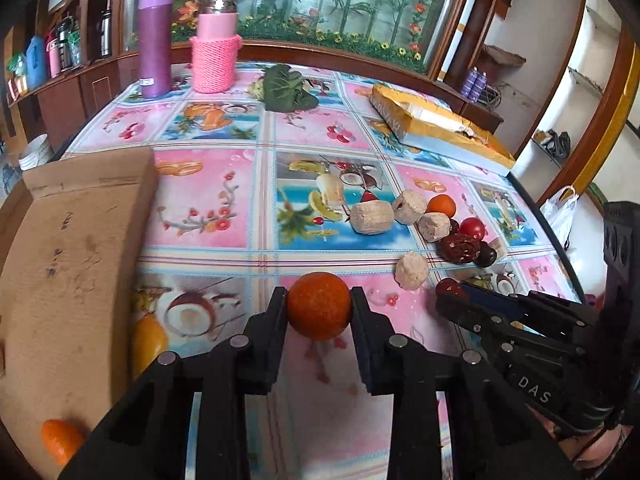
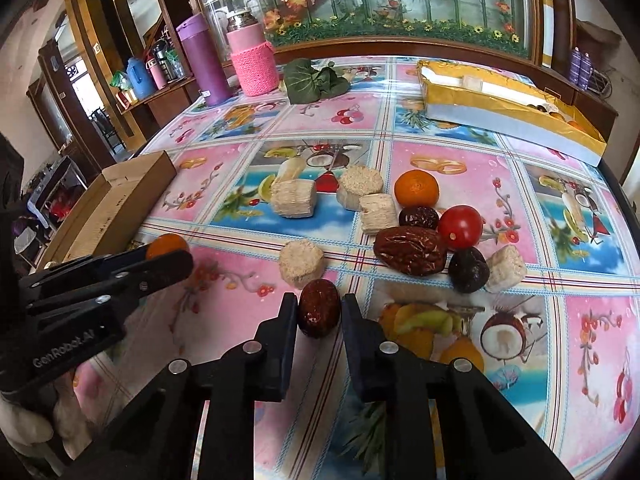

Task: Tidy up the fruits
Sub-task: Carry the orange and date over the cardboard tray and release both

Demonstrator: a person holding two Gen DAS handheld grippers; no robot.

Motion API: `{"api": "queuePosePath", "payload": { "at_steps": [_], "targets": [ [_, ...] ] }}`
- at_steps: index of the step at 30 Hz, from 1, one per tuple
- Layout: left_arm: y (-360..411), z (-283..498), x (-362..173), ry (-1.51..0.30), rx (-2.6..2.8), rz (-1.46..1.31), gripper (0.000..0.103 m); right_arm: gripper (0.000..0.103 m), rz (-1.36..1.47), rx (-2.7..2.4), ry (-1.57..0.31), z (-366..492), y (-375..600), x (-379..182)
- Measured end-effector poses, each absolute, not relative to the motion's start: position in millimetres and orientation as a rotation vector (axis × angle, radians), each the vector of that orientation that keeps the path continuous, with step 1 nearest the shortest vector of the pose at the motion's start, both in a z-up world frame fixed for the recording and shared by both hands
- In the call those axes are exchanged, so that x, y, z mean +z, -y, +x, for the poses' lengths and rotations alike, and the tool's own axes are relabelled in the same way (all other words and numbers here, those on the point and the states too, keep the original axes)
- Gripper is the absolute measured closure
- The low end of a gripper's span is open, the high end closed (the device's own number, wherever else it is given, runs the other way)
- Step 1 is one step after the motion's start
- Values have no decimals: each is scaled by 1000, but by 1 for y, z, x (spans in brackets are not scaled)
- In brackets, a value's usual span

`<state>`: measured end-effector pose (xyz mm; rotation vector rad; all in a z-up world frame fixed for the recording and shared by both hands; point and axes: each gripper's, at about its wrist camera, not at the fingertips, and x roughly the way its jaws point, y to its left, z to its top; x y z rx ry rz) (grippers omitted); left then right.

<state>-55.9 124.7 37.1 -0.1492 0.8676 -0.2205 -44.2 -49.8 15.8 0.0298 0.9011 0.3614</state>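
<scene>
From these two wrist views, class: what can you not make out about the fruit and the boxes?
- Cardboard box, left view: inside hidden by its near wall; an orange piece is cut off by a finger.
- Gold box, right view: contents too small, part hidden by its rim.
- Date, right view: underside hidden, so lifted or resting is unclear.

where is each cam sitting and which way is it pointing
Left wrist: on the left gripper, looking forward and down over the table; its fingers clamp a small orange, with the right gripper at right.
Right wrist: on the right gripper, same heading; its fingers clamp a red date, with the left gripper at left.
Shared: both grippers, fruit pile, cardboard box, purple flask.
</scene>
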Motion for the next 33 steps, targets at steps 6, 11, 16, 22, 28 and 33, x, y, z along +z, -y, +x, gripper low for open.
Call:
{"api": "queuePosePath", "payload": {
  "at_steps": [6,11,16,22,28,33],
  "targets": [
    [-173,-86,54,-820,-171,-234,74,79,9,384,-861,-68,34,32],
    [-220,-101,66,-783,-86,-265,73,79,-22,433,-826,-84,6,49],
    [-270,-99,71,-781,32,-267,73,79,-29,531,-814,-87,-39,65],
    [-319,-79,57,-844,150,-252,73,79,-73,646,-822,-81,-110,70],
    [-347,-75,42,-891,178,-304,73,79,-151,710,-856,-69,-176,56],
    [-354,-88,49,-850,167,-331,66,78,-206,731,-891,-63,-205,39]
  ]
}}
